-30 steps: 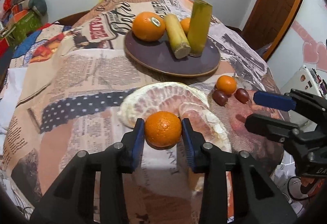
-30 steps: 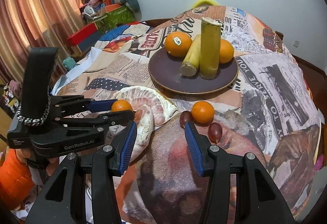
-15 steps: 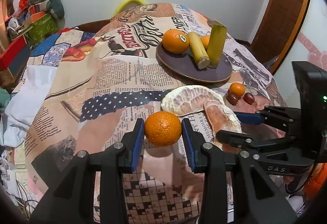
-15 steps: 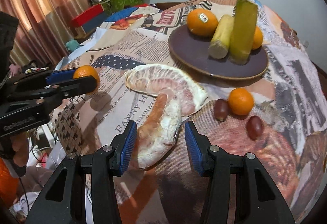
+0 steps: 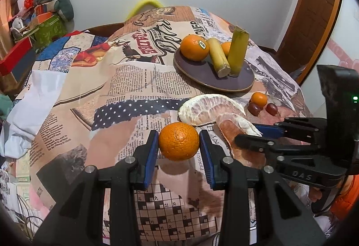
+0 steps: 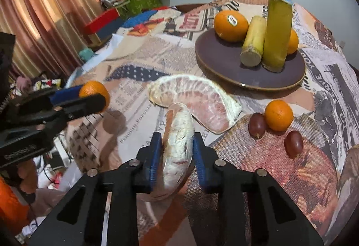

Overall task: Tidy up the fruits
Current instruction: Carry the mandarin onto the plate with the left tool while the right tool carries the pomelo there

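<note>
Left fingers (image 5: 152,151) around mandarin (image 5: 178,141), right fingers (image 6: 156,157) around pomelo segment (image 6: 178,149).

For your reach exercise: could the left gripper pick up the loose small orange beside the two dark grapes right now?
Probably not: the left gripper is shut on a small round orange, and the loose small orange lies beyond the peeled pomelo segments.

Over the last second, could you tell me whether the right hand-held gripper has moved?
Yes. The right hand-held gripper went left, away from the small mandarin, and now straddles the nearer pomelo segment.
</note>
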The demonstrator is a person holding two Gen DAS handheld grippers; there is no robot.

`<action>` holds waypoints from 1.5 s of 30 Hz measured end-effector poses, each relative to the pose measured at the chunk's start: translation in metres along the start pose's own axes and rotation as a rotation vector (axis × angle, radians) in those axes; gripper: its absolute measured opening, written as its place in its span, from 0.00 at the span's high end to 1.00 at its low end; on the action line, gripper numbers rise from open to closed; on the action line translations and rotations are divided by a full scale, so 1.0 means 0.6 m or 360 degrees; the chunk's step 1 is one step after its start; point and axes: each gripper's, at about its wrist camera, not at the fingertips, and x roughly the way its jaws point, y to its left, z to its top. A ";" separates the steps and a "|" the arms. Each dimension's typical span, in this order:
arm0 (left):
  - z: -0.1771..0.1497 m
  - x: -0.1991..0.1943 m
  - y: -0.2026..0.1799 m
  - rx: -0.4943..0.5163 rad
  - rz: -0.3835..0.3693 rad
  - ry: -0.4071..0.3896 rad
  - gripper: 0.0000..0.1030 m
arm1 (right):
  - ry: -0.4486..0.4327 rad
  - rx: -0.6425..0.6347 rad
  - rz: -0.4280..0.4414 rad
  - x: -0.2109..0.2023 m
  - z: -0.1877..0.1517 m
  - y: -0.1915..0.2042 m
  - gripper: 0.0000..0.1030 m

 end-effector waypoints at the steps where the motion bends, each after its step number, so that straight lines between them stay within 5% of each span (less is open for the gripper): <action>1: 0.001 -0.001 -0.001 0.0000 0.0000 -0.0002 0.65 | -0.0012 -0.0008 0.0005 -0.004 0.000 0.003 0.78; 9: 0.015 -0.002 -0.015 0.0018 0.0001 -0.0021 0.65 | -0.0122 -0.0073 -0.0017 -0.040 0.004 0.014 0.80; 29: 0.095 0.026 -0.071 0.0057 -0.0063 -0.0110 0.65 | -0.0383 0.0094 -0.0155 -0.129 0.041 -0.099 0.80; 45: 0.156 0.108 -0.079 0.0085 -0.0050 -0.0103 0.65 | -0.0455 0.0147 -0.0223 -0.126 0.087 -0.171 0.80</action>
